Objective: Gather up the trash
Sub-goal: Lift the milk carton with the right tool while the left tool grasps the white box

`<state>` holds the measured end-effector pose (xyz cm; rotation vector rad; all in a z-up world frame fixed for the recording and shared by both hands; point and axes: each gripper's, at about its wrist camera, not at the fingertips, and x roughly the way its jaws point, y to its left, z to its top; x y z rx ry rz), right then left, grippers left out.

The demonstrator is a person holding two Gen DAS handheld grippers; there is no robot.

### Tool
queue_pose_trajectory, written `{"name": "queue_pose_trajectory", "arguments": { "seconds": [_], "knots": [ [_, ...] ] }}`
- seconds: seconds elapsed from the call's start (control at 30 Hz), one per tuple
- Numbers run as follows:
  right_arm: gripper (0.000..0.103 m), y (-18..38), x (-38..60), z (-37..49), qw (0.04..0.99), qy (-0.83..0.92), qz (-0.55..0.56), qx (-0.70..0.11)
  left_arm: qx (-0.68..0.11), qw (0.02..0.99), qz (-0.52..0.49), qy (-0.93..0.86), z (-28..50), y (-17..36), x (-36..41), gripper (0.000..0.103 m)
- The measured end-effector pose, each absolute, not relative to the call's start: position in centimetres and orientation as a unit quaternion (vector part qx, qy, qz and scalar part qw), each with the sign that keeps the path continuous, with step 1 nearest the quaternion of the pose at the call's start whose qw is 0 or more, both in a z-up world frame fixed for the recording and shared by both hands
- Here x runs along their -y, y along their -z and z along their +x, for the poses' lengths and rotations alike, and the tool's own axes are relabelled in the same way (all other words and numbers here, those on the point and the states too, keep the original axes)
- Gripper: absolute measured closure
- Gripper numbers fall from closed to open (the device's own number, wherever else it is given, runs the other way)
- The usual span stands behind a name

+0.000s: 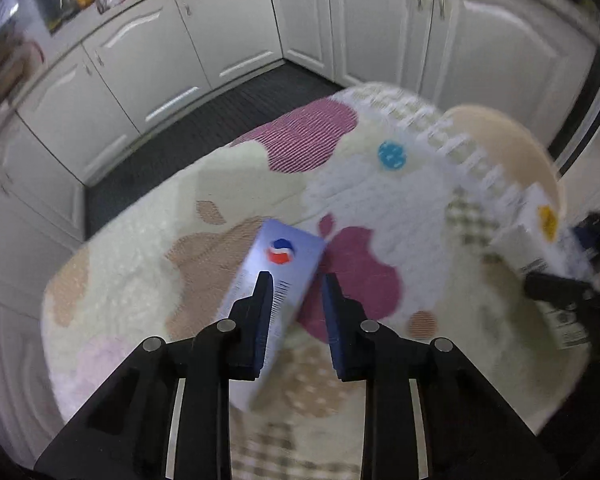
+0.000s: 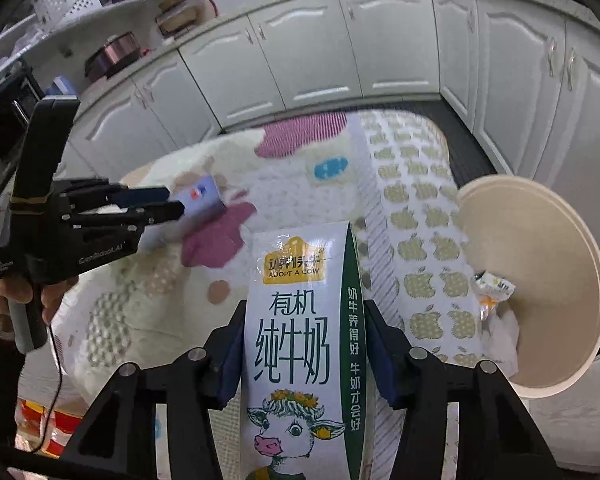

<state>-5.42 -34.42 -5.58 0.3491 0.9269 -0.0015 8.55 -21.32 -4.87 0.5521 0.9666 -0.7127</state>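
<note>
White milk carton clamped between the 2 fingers of the right tool, upright, long axis running forward along the fingers, printed face toward the camera, top edge pointing away over the patterned cloth on the desk. Held above the cloth, not resting on it, as far as can be judged. Just to the right and slightly ahead, a beige bin, mouth tilted toward the carton, with a crumpled wrapper and white paper already inside; so, probably a short swing right and a tip forward to drop the carton in top first. Right hand clearly the nearer one to that bin. On the left, blue box with a red and blue logo, lying on the cloth between the fingers of the left tool, which stand apart around its near end; right finger clear of it, contact on the left finger hard to tell through motion blur. Long axis of the box roughly forward and a little to the right, logo end pointing away. Likely a closing squeeze still needed there, then a long carry rightward across the cloth. Risk of the 2 tools crowding each other at the bin mouth.
</note>
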Motion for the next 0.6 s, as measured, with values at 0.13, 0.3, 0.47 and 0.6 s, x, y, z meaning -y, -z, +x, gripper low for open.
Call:
{"name": "queue_pose_trajectory", "arguments": {
  "seconds": [0.13,0.3,0.47,0.6],
  "knots": [
    [0.051,4.7,34.3,-6.3,0.885,0.001,0.168,-0.433,-0.435,0.806,0.253,0.312,8.2,4.6,21.2,0.078],
    [0.051,5.0,34.3,-7.0,0.884,-0.006,0.177,-0.433,-0.423,0.815,0.273,0.287,8.3,5.8,21.1,0.032],
    [0.051,5.4,34.6,-6.9,0.880,-0.005,0.181,-0.440,-0.424,0.803,0.332,0.254,9.4,8.5,21.7,0.032],
    [0.051,5.5,34.9,-6.9,0.878,-0.003,0.186,-0.441,-0.449,0.799,0.311,0.251,11.5,9.8,21.8,0.031]
  ]
}}
